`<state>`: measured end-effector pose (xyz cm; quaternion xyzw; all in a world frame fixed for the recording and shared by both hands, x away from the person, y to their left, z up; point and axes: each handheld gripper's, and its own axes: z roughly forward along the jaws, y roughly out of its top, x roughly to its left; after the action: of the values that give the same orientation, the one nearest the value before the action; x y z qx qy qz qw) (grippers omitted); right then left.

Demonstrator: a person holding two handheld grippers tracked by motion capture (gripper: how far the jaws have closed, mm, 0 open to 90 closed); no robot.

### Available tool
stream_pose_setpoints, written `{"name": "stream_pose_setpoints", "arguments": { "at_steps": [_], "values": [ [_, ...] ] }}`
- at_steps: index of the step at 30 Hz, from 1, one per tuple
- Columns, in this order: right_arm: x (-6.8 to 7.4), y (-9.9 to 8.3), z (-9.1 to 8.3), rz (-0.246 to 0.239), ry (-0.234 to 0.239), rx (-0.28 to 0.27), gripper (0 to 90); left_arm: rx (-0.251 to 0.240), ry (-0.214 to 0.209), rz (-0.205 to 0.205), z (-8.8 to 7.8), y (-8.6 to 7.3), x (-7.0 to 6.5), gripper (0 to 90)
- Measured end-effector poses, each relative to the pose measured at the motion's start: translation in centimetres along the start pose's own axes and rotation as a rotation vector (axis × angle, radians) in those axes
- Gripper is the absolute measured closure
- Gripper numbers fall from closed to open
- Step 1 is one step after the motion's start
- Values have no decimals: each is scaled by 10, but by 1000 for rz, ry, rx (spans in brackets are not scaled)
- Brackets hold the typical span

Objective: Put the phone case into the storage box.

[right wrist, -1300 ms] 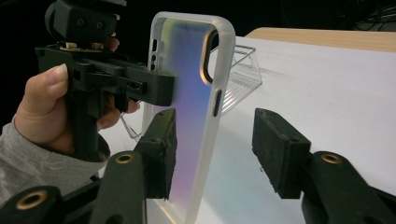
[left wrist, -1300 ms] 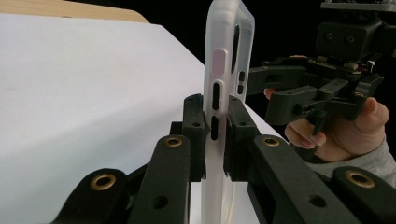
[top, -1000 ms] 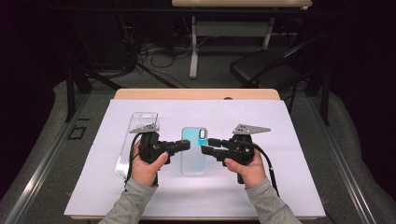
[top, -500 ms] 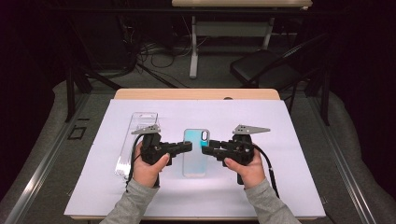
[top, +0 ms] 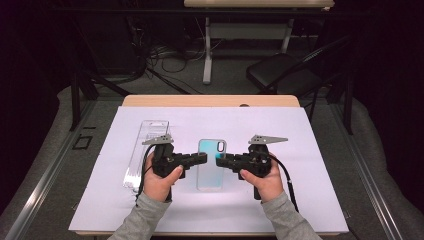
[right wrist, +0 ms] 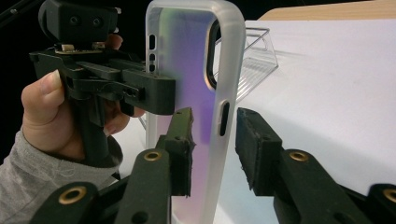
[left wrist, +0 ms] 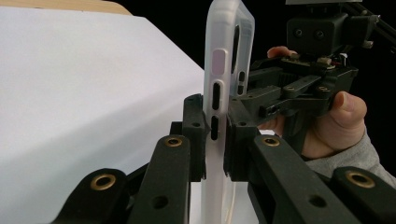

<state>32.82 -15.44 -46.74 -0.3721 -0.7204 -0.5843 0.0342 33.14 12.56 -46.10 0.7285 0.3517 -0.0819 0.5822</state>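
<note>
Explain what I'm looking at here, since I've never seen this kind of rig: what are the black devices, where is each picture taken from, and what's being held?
A person sits at a table and holds a hand-operated two-jaw tool in each hand. The high view looks down from above; the other two come from cameras riding on each tool, looking along its jaws. The left tool is clamped on one long edge of a translucent phone case, holding it above the white sheet. The right tool has the opposite edge between its jaws, which have just been closing, but in the right gripper view one pad stands apart from the case. A clear plastic package lies on the sheet to the left.
</note>
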Motion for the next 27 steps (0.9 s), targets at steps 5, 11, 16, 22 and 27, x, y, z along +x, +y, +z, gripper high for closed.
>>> {"name": "stream_pose_setpoints", "arguments": {
  "at_steps": [5, 11, 16, 22, 27],
  "values": [
    [-1, -1, 0, 15, 11, -3, 704, 1, -2, 0, 0, 0, -1, 820],
    [-1, -1, 0, 20, 22, -2, 752, 2, -1, 1, 1, 0, -1, 820],
    [-2, -2, 0, 28, 31, -1, 766, 2, 0, 2, 1, 0, -1, 820],
    [-3, -2, 0, 31, 38, 4, 774, 3, 0, 2, 0, 0, 0, 820],
    [-4, -2, 0, 37, 48, 2, 783, 1, -5, -3, 0, 0, 0, 820]
  ]
}}
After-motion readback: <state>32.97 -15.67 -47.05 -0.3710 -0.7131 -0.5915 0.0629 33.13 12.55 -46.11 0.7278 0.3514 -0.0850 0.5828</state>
